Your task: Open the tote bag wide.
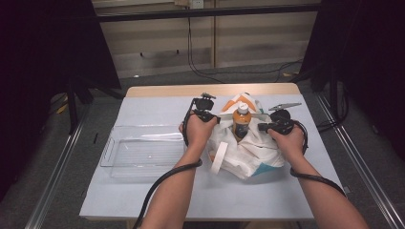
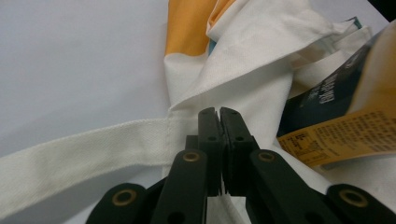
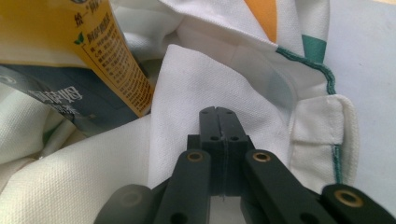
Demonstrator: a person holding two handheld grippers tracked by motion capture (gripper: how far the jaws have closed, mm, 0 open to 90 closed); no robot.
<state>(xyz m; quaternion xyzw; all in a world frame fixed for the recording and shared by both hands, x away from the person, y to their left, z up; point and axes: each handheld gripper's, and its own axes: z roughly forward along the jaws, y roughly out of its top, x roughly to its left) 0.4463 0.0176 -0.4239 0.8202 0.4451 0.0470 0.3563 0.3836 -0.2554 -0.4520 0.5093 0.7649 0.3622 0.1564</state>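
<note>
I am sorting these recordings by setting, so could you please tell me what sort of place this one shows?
Probably a lab or studio set up for recording, not a home: a small table under a pale blue cover stands between black curtains, with metal floor rails on both sides and cables trailing across the floor behind.

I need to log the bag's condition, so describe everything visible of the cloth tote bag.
The tote bag is white woven cloth with orange and teal patches and teal edge stitching. It lies slumped and crumpled on the table, one strap looping toward the front. An orange bottle stands in its open mouth. The left gripper and right gripper each pinch its fabric at the mouth.
</note>
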